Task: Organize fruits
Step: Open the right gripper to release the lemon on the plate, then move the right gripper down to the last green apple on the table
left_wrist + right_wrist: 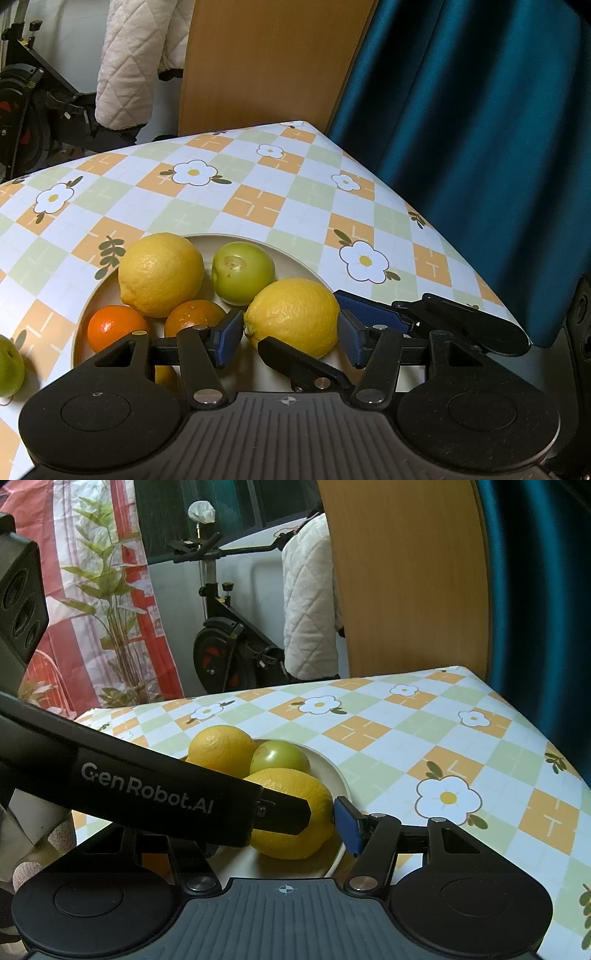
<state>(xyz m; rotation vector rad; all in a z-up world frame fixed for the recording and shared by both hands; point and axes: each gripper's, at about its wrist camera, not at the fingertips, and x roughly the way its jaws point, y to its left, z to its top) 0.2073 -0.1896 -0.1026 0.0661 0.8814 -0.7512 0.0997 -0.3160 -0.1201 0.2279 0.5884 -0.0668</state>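
Nearest the plate (295, 258) rim, my left gripper (291, 338) stood wide around a lemon (293, 315); right gripper (273, 830) unclear. Placing it, I judged; next, withdraw.

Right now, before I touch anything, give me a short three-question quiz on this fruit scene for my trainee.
1. How many oranges show on the plate in the left wrist view?
2. True or false: a green fruit lies on the tablecloth, outside the plate.
3. Which fruit sits between the fingers of the left gripper? A. lemon B. orange C. green fruit

Key: 1. two; 2. true; 3. A
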